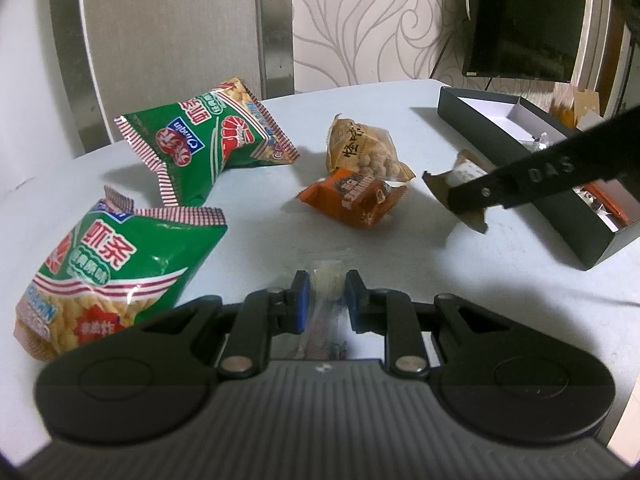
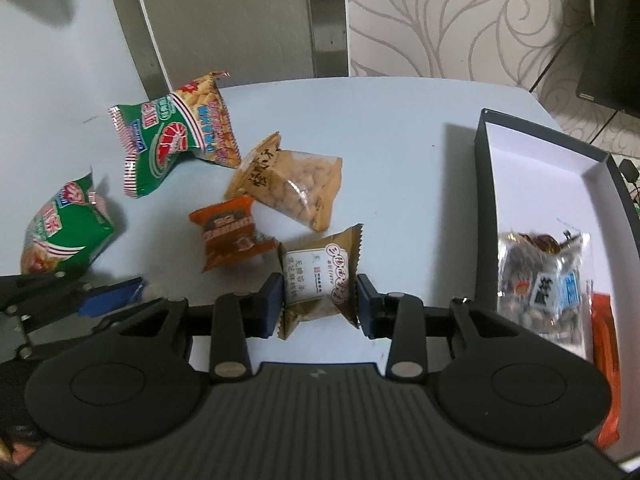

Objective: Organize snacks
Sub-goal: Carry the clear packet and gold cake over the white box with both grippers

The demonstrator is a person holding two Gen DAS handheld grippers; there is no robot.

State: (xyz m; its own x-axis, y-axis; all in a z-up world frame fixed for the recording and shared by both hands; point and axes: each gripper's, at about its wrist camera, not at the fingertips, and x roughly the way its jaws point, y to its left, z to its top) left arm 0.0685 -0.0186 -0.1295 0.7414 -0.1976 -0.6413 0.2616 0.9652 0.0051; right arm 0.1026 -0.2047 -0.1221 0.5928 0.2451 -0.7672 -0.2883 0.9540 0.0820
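Brown pastry packet, lower centre of the right wrist view: light, crinkly, crushable, so best pinched across its padded middle, clear of the slippery crimped ends. Clamped there between the right gripper pads, just left of the black box. Lower centre of the left view, left gripper closed on a small clear-wrapped candy.

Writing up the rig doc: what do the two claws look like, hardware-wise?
Both match: left claw and right claw have a black ribbed body, two round black side housings, black linkage arms with silver pivot pins, and blue pads on the fingertips. Seen from the left wrist view, the right claw's finger carries pale lettering reading "DAS". No cables or sleeves visible.
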